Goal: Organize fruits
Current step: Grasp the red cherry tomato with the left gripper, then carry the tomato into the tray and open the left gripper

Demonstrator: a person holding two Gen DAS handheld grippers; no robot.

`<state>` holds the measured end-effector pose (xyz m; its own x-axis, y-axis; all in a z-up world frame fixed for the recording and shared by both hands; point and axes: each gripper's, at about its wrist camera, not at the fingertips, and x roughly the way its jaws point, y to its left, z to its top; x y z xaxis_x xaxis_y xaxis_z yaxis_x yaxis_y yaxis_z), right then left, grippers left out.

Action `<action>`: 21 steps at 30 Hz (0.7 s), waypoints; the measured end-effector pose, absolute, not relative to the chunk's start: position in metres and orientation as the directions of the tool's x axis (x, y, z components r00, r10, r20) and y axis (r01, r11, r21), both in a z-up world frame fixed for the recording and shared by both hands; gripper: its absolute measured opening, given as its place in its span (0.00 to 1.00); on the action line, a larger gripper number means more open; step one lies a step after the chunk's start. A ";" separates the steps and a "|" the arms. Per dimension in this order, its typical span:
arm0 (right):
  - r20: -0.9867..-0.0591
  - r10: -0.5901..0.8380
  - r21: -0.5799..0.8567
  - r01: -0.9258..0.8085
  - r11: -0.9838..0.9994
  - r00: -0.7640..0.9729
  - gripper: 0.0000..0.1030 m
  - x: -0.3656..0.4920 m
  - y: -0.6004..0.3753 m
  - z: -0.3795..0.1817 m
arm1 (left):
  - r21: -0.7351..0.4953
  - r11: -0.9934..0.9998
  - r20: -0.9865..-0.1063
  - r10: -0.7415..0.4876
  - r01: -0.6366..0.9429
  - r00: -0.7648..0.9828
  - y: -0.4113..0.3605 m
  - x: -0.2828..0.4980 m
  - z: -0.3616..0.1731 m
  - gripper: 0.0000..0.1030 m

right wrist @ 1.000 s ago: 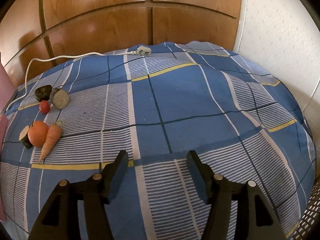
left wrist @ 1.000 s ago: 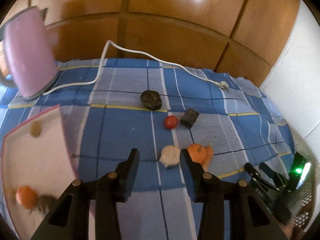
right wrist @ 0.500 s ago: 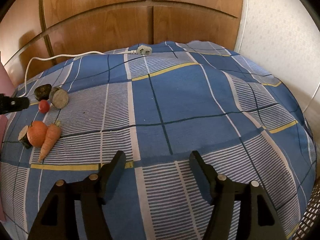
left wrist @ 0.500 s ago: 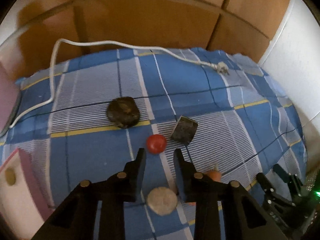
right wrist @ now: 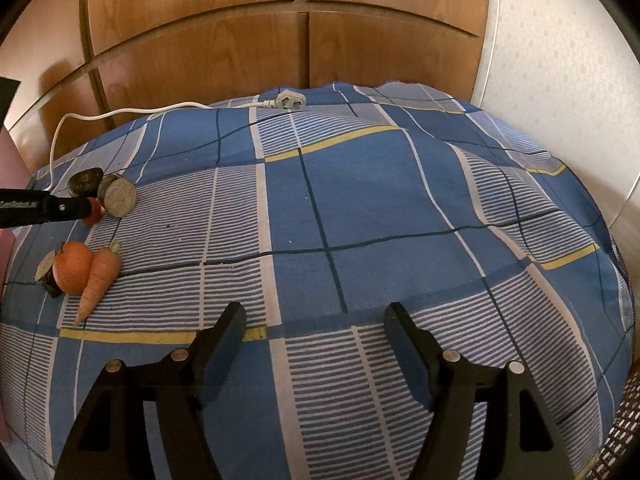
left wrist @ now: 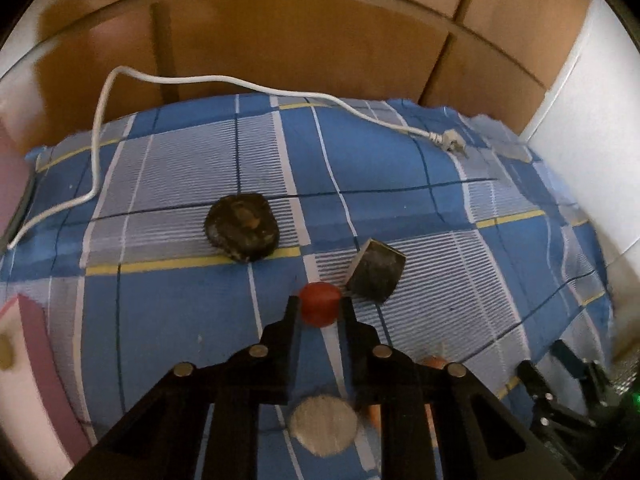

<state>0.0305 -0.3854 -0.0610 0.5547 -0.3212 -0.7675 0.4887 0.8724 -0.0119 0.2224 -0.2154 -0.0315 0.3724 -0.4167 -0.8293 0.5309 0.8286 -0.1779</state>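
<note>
On the blue checked cloth, my left gripper is shut on a small red fruit, its pads pressing both sides. A dark round lump lies behind it, a dark cut block to its right, and a pale round slice under the jaws. In the right wrist view an orange and a carrot lie together at the left, and the red fruit is half hidden by a left finger. My right gripper hovers over bare cloth, jaws opening, nothing between them.
A pink-rimmed white tray stands at the left edge. A white cable with its plug runs along the back of the cloth. Wooden cupboard doors rise behind, a white wall to the right.
My left gripper moved forward past the pale slice to the red fruit and closed on it. The right gripper stayed put while its jaws widened a little.
</note>
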 end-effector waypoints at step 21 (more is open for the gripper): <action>-0.774 -0.332 -0.036 0.487 0.873 0.538 0.74 0.036 -0.384 -0.062 | -0.223 0.935 -0.713 -0.349 0.276 0.608 -0.091 0.148 0.034 0.17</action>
